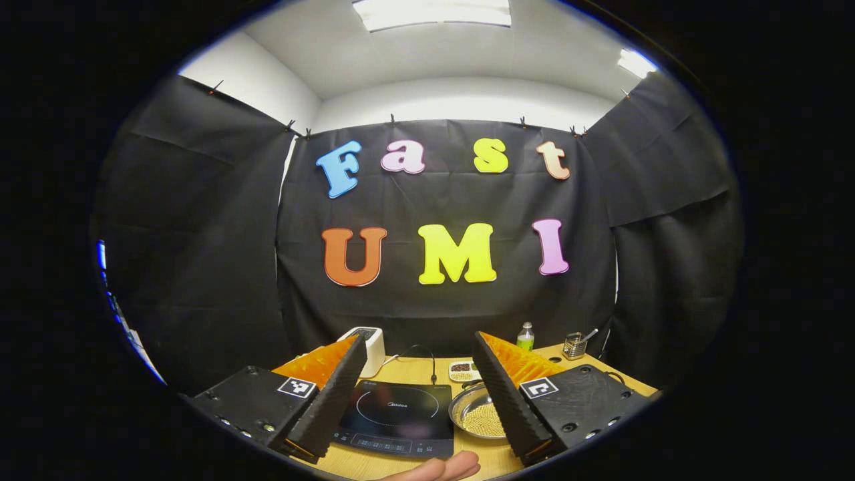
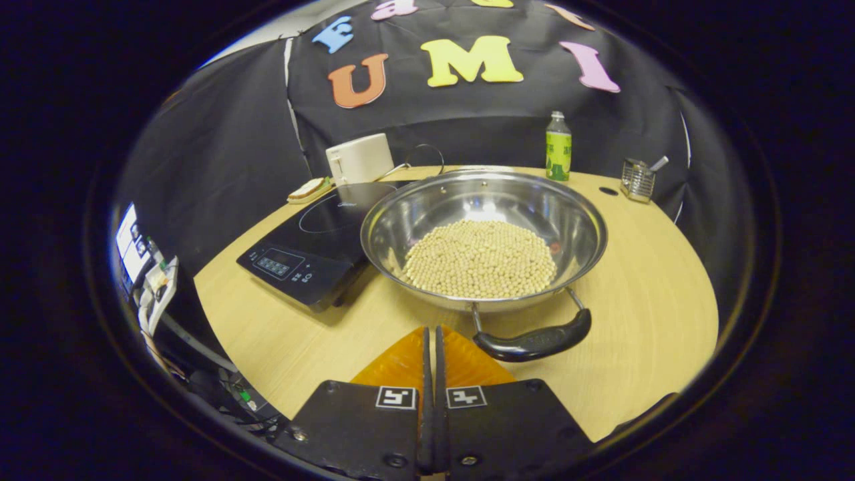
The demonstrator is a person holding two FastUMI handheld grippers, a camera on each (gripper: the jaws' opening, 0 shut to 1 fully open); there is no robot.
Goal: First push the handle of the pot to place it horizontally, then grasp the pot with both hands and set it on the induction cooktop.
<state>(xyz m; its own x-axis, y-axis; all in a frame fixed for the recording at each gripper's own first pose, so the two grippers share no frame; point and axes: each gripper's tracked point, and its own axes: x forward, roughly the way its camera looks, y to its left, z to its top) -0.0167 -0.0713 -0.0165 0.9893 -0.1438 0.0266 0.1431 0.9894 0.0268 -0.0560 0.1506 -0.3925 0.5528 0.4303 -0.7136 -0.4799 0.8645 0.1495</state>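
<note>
Pushing the handle looks like the step in hand, with neither gripper on the pot yet. Left gripper hangs with its jaws spread wide above the tabletop's near edge, holding nothing. Glossy black induction cooktop lies flat toward the tabletop's left edge. Just beside it, mid-table, sits the pot, a round polished steel bowl heaped with pale beads; its curved black handle points at the near edge. Right gripper, ribbed fingers pressed together and empty, waits near that handle; next it likely nudges it sideways.
</note>
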